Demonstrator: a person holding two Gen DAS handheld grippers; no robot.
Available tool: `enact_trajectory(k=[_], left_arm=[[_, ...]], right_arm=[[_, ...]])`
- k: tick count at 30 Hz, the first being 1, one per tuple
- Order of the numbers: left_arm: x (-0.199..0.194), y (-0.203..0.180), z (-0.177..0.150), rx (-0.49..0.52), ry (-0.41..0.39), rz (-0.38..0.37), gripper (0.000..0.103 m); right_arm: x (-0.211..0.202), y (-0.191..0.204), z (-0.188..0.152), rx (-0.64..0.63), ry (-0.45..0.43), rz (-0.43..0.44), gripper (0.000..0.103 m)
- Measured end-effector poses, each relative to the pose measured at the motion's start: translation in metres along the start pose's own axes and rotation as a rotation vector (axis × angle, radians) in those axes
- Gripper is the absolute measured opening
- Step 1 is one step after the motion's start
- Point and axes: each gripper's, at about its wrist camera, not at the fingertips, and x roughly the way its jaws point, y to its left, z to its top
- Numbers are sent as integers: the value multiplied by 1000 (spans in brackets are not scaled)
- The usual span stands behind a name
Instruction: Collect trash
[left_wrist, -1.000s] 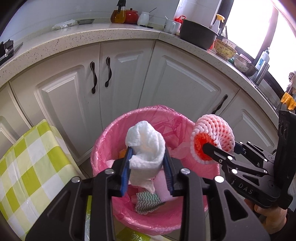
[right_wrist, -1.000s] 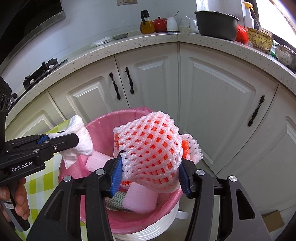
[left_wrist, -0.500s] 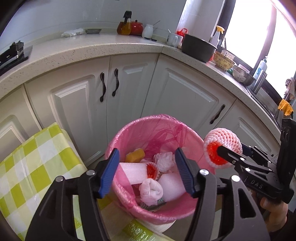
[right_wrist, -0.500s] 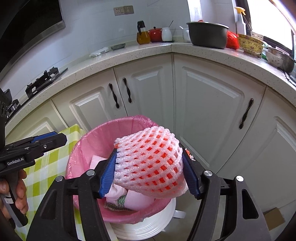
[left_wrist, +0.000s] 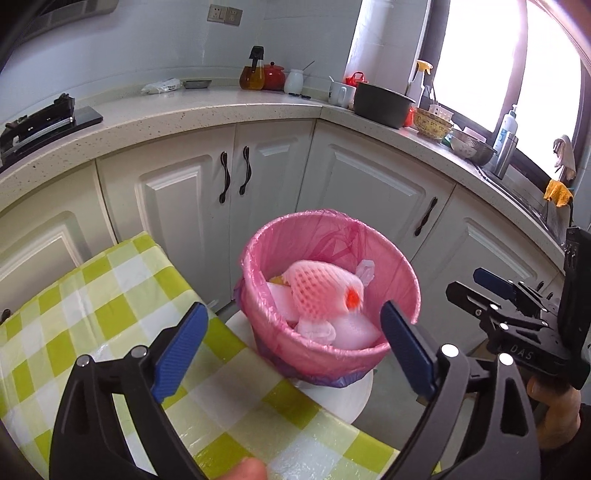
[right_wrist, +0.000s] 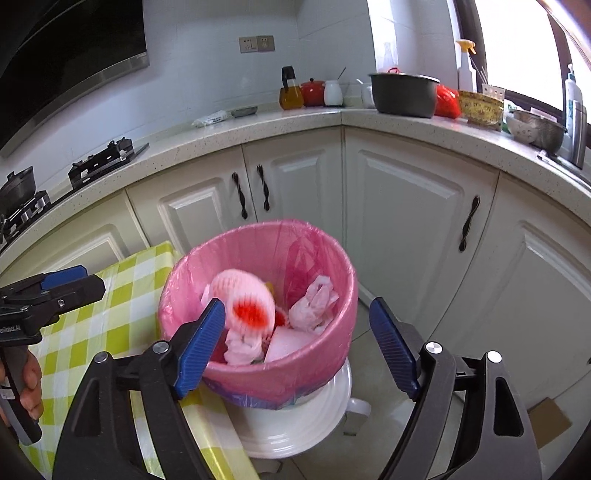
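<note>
We are holding both claws wide open and gripping nothing, the left claw (left_wrist: 291, 345) over the green checked table (left_wrist: 85, 295) and the right claw (right_wrist: 299, 345) just in front of the bin (right_wrist: 325, 354), whose pink liner is holding a foam fruit net (right_wrist: 245, 308), crumpled tissues (right_wrist: 314, 304) and white foam blocks (left_wrist: 354, 330). The net is sitting high and blurred on the pile, so we are judging it could roll over the rim, and a careless claw could be nudging the bin off its white stool (right_wrist: 295, 424).

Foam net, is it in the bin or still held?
In the bin. The foam net lies on the other trash, and the right gripper stands open, holding nothing.
</note>
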Motion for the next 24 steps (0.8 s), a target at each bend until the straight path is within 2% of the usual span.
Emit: enact_trajectory(k=[8, 24], left_arm=[[-10, -3, -2, 31, -26, 17, 97], [-4, -2, -4, 30, -7, 10, 97]], right_arm=[[-9, 8, -9, -37, -10, -25, 79], [-12, 8, -8, -26, -6, -6, 79]])
